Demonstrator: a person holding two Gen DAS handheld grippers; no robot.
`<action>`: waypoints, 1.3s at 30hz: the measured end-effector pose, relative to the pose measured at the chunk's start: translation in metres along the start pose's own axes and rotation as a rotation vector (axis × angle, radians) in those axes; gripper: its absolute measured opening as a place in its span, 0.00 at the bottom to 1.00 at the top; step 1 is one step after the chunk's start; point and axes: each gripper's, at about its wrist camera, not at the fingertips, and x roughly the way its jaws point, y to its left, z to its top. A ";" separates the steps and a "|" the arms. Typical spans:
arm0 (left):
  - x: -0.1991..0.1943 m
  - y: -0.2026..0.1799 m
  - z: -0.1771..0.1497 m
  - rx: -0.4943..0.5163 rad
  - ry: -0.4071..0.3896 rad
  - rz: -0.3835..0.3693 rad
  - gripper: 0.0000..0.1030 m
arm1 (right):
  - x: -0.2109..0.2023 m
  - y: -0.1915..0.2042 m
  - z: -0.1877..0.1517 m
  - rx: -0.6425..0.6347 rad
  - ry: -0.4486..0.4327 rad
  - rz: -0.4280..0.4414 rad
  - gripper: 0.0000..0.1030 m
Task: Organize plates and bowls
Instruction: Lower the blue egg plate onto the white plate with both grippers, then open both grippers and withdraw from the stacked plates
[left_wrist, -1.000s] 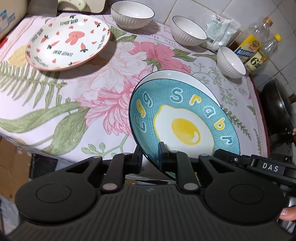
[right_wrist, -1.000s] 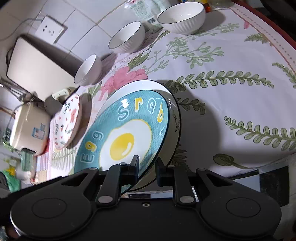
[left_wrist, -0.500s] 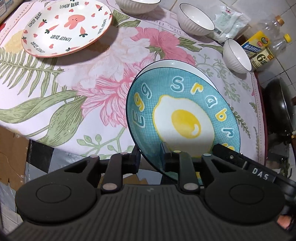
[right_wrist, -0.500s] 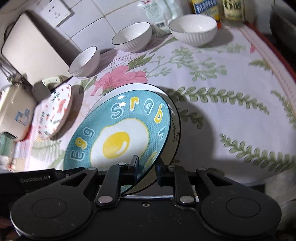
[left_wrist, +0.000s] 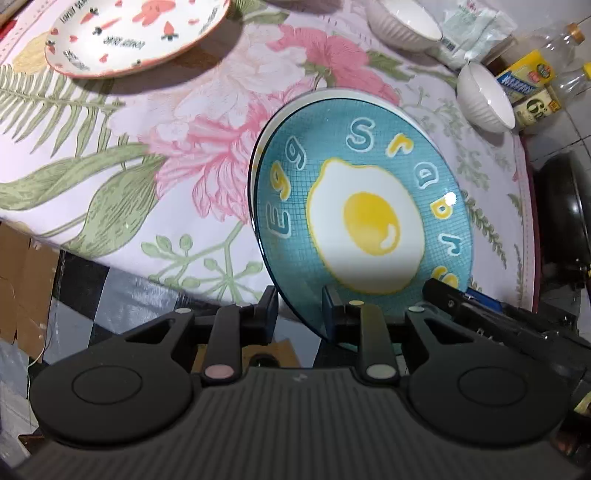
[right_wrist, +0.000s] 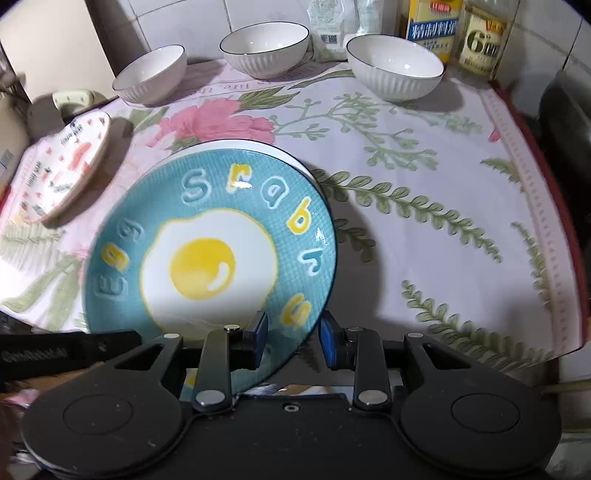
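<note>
A teal fried-egg plate (left_wrist: 364, 218) (right_wrist: 210, 258) is held tilted above the table's near edge, over a white plate (left_wrist: 343, 94) (right_wrist: 240, 146) whose rim shows behind it. My left gripper (left_wrist: 299, 314) is shut on the teal plate's near rim. My right gripper (right_wrist: 290, 338) straddles the same plate's rim with its jaws spread wider than the rim. A white carrot-and-rabbit plate (left_wrist: 136, 33) (right_wrist: 62, 166) lies at the far left. Three white ribbed bowls (right_wrist: 151, 74) (right_wrist: 264, 48) (right_wrist: 395, 70) stand along the back.
The flowered tablecloth (right_wrist: 424, 206) covers the table, which ends just in front of the grippers. Oil bottles (right_wrist: 432, 26) and a plastic packet (left_wrist: 476, 29) stand at the back by the tiled wall. A black pan (left_wrist: 565, 221) sits off the right edge.
Both grippers drew back and rose with the teal plate, which now tilts less steeply. The right gripper's jaws have spread apart around the rim.
</note>
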 end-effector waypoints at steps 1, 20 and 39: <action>-0.001 0.000 0.001 -0.002 -0.003 0.001 0.23 | -0.001 0.000 -0.001 0.000 -0.012 0.008 0.34; -0.072 -0.006 -0.016 0.193 -0.064 0.082 0.41 | -0.066 0.003 -0.016 -0.038 -0.058 0.008 0.48; -0.176 0.004 -0.043 0.316 -0.136 0.150 0.58 | -0.173 0.050 -0.035 -0.163 -0.184 0.003 0.70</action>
